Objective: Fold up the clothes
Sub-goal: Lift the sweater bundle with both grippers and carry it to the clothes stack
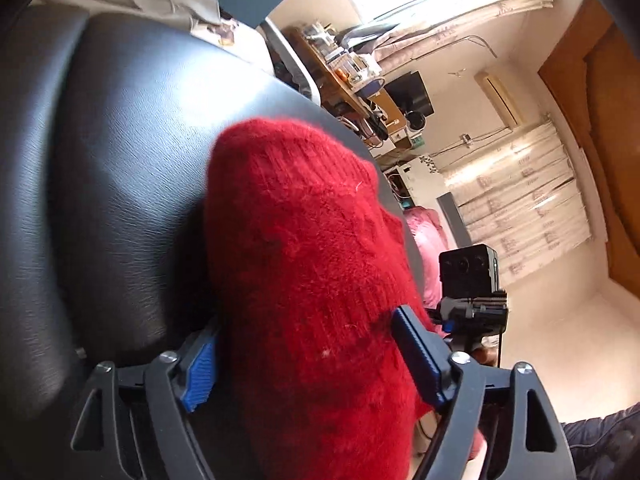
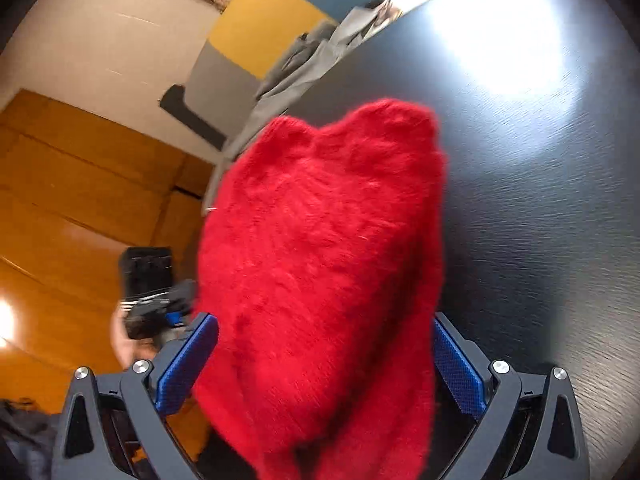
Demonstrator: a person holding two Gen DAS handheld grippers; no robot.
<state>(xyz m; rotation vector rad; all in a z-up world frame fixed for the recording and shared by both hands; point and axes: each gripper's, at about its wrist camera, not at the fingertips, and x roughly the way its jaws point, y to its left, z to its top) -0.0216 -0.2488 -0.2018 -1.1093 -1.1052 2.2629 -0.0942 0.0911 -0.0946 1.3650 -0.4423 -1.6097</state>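
In the left wrist view, the left gripper (image 1: 308, 364) stands with its jaws spread wide around a bunched fold of the fluffy red knitted sweater (image 1: 304, 264), which lies on the black leather-look cushion surface (image 1: 112, 152); the blue pads (image 1: 200, 372) sit beside the wool and do not appear to pinch it, so the garment looks let go here. The risk, as I judge it, is that the thick, springy knit relaxes and slides off its fold, or that loose fibres snag on a ribbed pad when the tool pulls back and drag the fold open. The other handheld tool with its black camera block (image 1: 472, 276) shows just beside the wool. In the right wrist view, the right gripper (image 2: 324, 364) is likewise wide open, its blue pads (image 2: 460, 368) flanking the sweater (image 2: 320, 248) with a visible gap on the right side, so nothing is clamped. The wool is bright red, fuzzy, rounded and mounded, not flat, blurred at its edges, resting on the same dark surface near a crumpled grey cloth (image 2: 304, 68); a lumpy heap like this could topple sideways.
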